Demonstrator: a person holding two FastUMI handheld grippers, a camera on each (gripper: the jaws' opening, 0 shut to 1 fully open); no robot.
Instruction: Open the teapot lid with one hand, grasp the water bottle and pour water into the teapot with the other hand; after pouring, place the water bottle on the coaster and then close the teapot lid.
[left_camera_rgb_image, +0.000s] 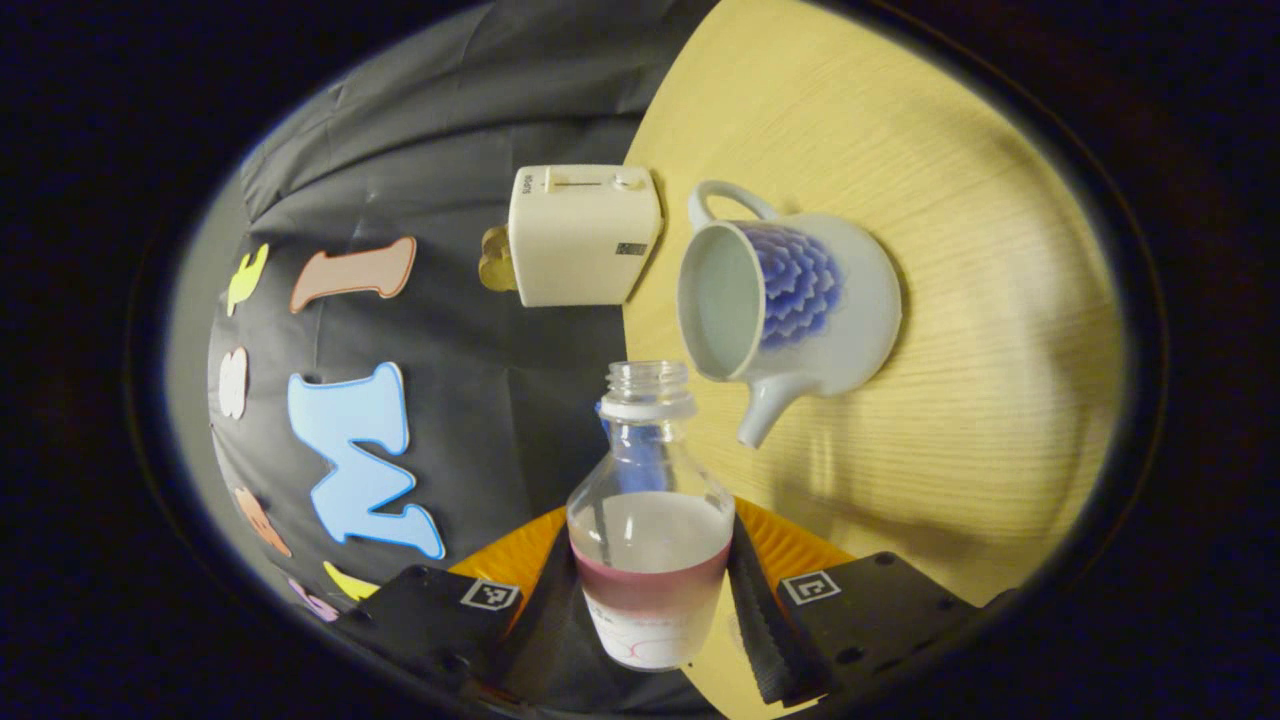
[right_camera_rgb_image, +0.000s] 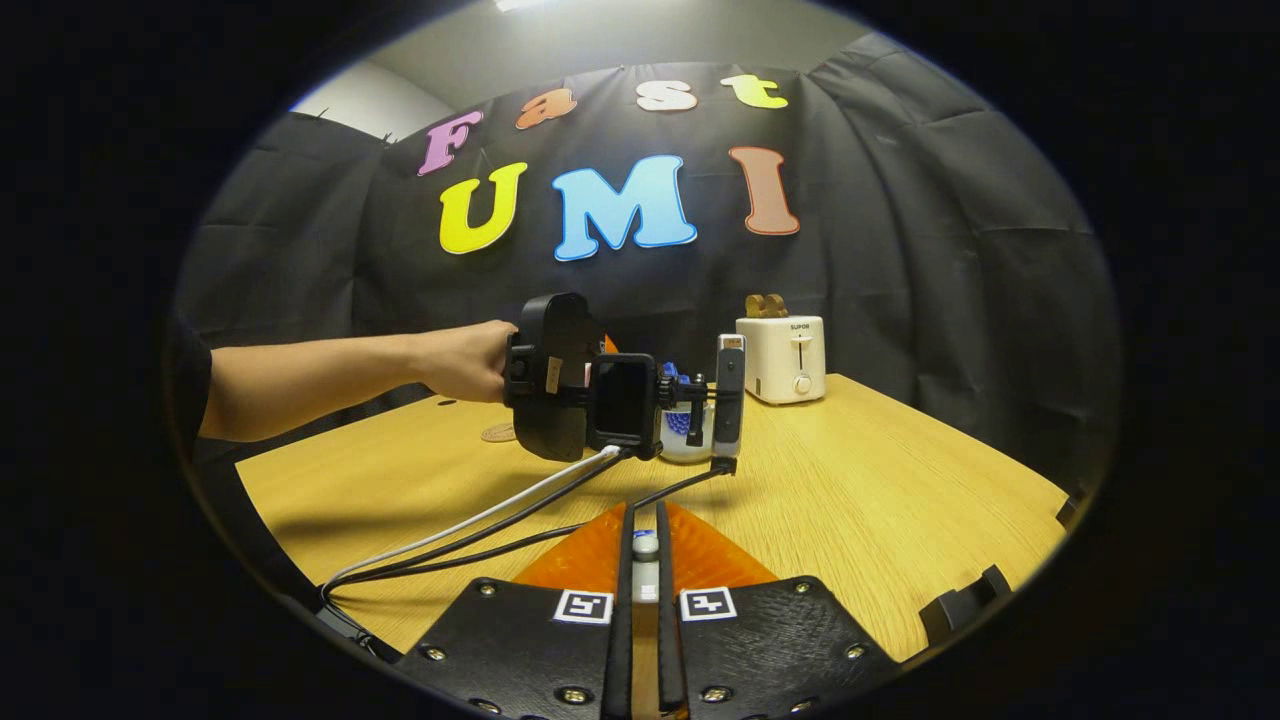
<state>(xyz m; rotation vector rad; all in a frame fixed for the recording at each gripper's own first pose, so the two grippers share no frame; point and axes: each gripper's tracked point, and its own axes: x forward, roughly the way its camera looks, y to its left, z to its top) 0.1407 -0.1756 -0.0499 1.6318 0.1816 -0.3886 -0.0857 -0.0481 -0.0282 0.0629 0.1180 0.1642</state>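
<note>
Currently, left gripper view: the water bottle (left_camera_rgb_image: 648, 530) is pinched low on its body between both fingers of the left gripper (left_camera_rgb_image: 650, 600). It is uncapped and tipped towards the teapot (left_camera_rgb_image: 800, 310). The teapot's mouth is uncovered. It stands on the table (left_camera_rgb_image: 1000, 300), near the toaster (left_camera_rgb_image: 580, 235). The bottle neck is judged just short of the opening, and no stream is seen. For a clean pour, the neck should be brought over the mouth before more tilt is added. Tilt should be added slowly and the grip held low and firm.

Right gripper view: the fingers of the right gripper (right_camera_rgb_image: 645, 590) are almost pressed together on a small pale piece, taken to be the teapot lid (right_camera_rgb_image: 646, 545), most of it hidden. It should be held clear of the pour. A hand (right_camera_rgb_image: 465, 360) is seen farther off, carrying the other gripper in front of the teapot. The coaster (right_camera_rgb_image: 497, 432) lies beyond it on the table, well apart from the toaster.

Writing: a printed brand mark is seen on the toaster's front and a label band on the bottle; neither is read out. Square code tags are fixed to both grippers.
</note>
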